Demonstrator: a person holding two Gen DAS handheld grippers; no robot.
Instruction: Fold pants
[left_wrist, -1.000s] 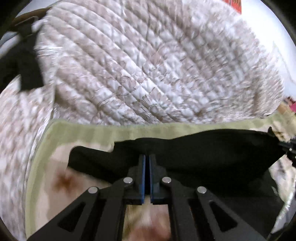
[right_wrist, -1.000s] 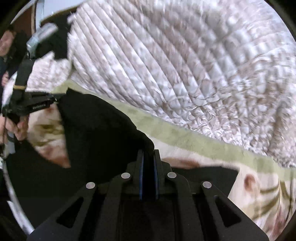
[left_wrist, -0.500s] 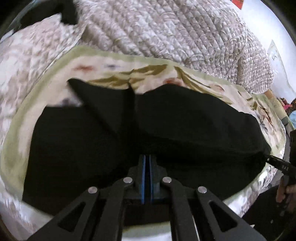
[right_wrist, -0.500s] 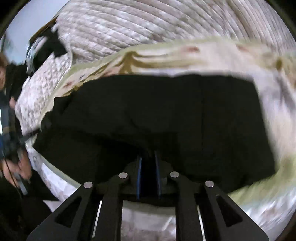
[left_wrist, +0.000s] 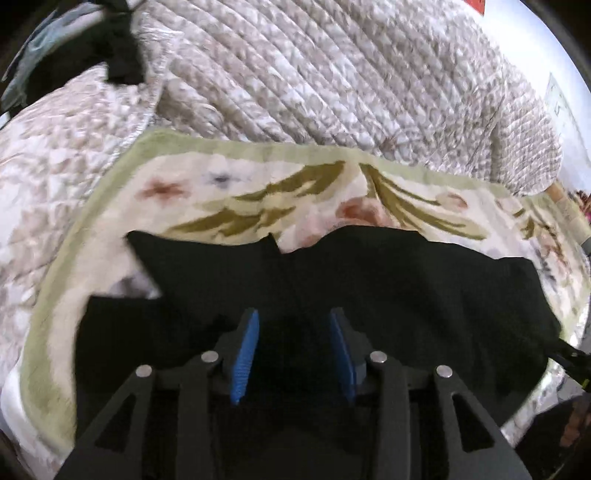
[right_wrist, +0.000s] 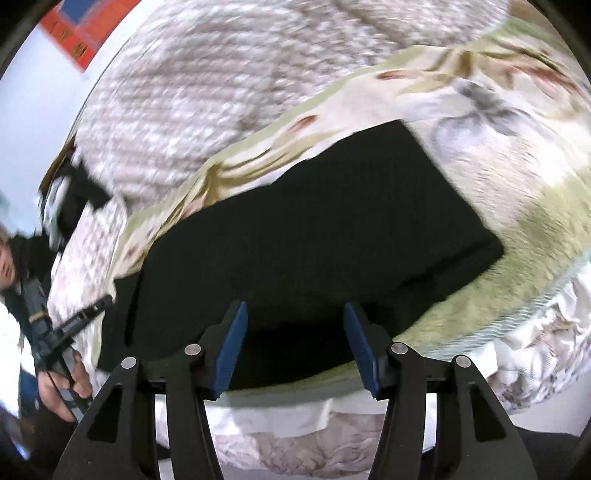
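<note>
One fold looked done: the black pants (left_wrist: 332, 280) lay doubled on a floral blanket (left_wrist: 258, 184) on the bed. Both grippers, left (left_wrist: 293, 354) and right (right_wrist: 295, 350), were opening their fingers, grasping nothing; further folds likely remained.

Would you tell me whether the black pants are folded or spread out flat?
Folded: the black pants lie doubled on the floral blanket, one layer's edge stepped over another at the left.

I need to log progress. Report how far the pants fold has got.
Done: the pants lie doubled over on the floral blanket, with a stepped edge showing at one end. In hand: nothing; the left gripper and right gripper are both opening, pads clear of the cloth. Left: probably another fold and squaring the uneven far edge.
</note>
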